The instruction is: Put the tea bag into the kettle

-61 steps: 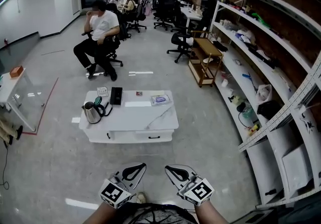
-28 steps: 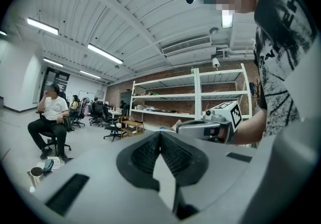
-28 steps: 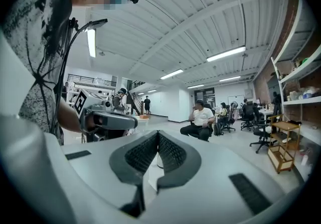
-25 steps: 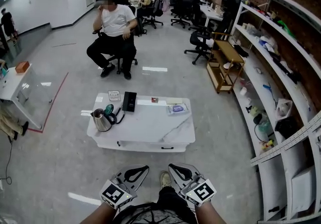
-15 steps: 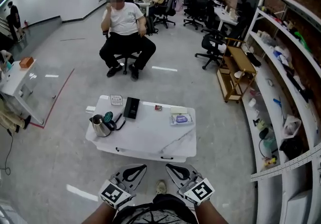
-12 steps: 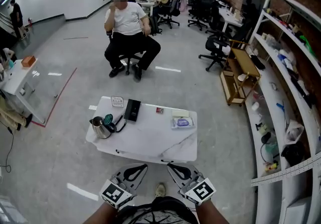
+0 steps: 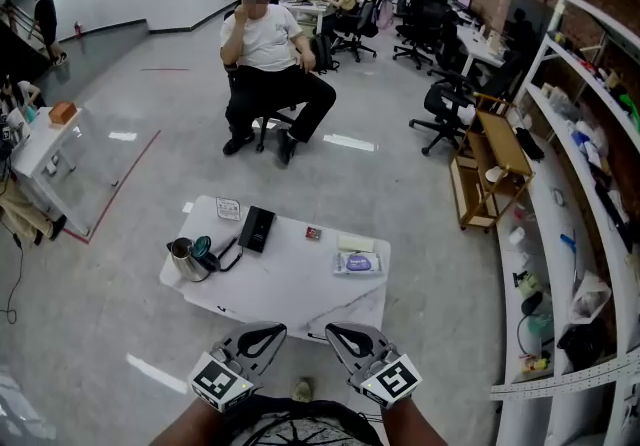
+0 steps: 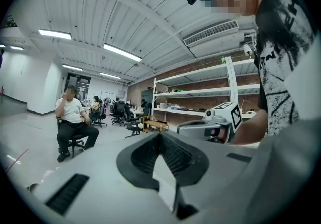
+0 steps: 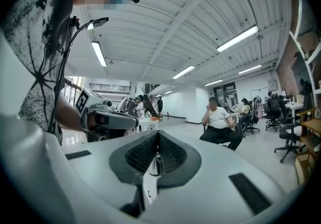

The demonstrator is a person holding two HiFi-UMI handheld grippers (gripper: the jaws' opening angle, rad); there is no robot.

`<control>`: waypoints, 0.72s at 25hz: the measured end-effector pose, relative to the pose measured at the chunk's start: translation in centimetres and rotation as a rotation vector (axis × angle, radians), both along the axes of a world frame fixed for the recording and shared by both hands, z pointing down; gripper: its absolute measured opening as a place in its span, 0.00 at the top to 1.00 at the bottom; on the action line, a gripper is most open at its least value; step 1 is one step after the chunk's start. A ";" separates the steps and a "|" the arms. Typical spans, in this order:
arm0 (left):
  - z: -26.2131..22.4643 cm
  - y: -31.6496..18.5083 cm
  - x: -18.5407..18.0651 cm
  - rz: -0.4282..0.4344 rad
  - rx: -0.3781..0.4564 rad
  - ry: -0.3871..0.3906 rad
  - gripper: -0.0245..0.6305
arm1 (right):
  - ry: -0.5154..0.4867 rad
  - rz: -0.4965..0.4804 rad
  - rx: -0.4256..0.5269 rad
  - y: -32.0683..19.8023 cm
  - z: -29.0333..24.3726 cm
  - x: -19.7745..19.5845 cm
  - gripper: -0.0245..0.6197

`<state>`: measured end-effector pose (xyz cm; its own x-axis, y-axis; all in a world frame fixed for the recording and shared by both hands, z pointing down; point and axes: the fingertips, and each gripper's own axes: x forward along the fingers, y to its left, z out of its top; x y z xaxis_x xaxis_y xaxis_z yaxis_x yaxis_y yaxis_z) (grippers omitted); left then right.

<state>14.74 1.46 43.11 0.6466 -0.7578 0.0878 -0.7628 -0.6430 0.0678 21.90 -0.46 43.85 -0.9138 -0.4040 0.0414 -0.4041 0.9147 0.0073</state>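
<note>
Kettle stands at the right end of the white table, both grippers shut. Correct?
No. The head view shows the kettle at the left end of the white table, not the right. The rest holds: the left gripper and the right gripper are both shut.

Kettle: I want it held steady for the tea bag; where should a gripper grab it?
Probably the black handle of the kettle, jutting toward the table's middle; come from that side. The round steel body looks harder to pinch.
</note>
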 end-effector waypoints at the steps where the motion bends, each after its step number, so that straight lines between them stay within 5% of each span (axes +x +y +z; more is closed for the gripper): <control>1: 0.0 -0.2 0.1 -0.013 0.000 -0.008 0.95 | -0.004 -0.003 0.002 -0.4 -0.1 0.2 0.95; 18: 0.4 -6.0 -3.5 -0.029 0.007 0.008 0.95 | 0.003 -0.008 0.001 -6.7 0.5 -3.1 0.95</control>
<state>11.23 -4.54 43.55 0.6249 -0.7769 0.0774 -0.7807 -0.6211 0.0690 18.75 -7.12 44.31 -0.9170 -0.3965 0.0442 -0.3965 0.9180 0.0091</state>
